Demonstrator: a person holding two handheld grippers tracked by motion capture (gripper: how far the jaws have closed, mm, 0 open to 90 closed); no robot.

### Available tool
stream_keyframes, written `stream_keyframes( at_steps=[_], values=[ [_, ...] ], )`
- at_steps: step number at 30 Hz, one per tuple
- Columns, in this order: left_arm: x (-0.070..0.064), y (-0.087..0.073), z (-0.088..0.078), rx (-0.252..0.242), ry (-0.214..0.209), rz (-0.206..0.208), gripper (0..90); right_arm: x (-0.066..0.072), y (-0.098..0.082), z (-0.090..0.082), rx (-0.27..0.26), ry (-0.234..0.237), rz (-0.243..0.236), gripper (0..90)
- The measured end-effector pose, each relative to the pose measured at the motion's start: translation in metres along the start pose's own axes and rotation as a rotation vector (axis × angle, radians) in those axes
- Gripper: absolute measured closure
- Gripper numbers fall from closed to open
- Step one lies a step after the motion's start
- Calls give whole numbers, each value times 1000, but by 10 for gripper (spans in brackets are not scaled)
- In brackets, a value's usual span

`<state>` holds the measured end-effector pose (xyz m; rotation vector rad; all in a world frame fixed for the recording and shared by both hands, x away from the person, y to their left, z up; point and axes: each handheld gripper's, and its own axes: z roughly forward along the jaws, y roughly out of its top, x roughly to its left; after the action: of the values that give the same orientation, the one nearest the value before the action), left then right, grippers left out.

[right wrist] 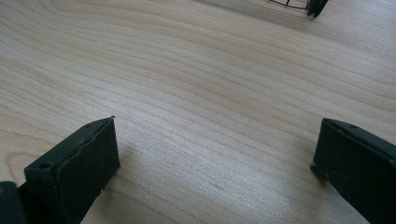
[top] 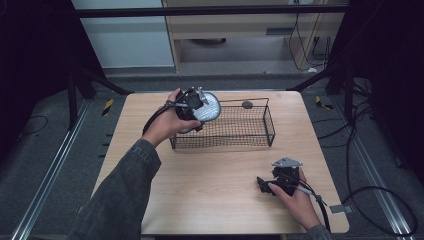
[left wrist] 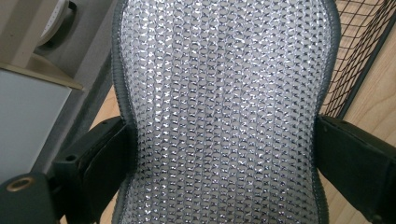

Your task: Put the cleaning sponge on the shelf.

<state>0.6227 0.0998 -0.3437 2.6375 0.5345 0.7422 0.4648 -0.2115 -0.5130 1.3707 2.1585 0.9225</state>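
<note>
Silver-mesh pad (left wrist: 224, 112): you are holding it pinched by its waist in the left tool (top: 192, 107), over the left end of the wire basket (top: 250, 131), above the rim rather than down inside.

Grip: the jaws are clamped on the pad's two dark-stitched edges, and the pad is narrowing where they are squeezing, so it looks soft and likely to flex.

Risk of a miss: much of the pad is sitting at or beyond the basket's left wall; if you are letting go here, it may be catching on the rim or dropping outside onto the surface (top: 215, 185).

Risk of a snag: the woven face could be hooking on the wire if you are dragging it across the top edge.

Left arm: you are reaching forward from the lower left, sleeve angled up the surface, hand wrapped around the tool with its cable looping back.

Right tool (right wrist: 215, 154): you are resting it low at the near right of the surface, jaws wide apart with nothing between them, well apart from the basket.
</note>
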Motion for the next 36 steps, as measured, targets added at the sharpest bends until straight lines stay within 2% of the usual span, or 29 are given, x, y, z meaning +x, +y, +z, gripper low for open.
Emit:
stream_keyframes(
  at_steps=[6,13,21,25,28,36],
  values=[
    [-1,1,4,7,-4,10,56,0,0,0,1,1,0,4],
    [1,-1,17,26,-14,22,54,0,0,0,0,1,-1,4],
    [1,-3,22,37,-25,33,49,0,0,0,0,2,-2,4],
    [3,-4,24,32,-35,11,39,0,0,0,0,2,-2,4],
    [4,-5,28,32,-61,-8,33,0,0,0,0,2,-3,4],
    [5,-9,28,25,-68,-22,37,0,0,0,0,2,-3,4]
  ],
)
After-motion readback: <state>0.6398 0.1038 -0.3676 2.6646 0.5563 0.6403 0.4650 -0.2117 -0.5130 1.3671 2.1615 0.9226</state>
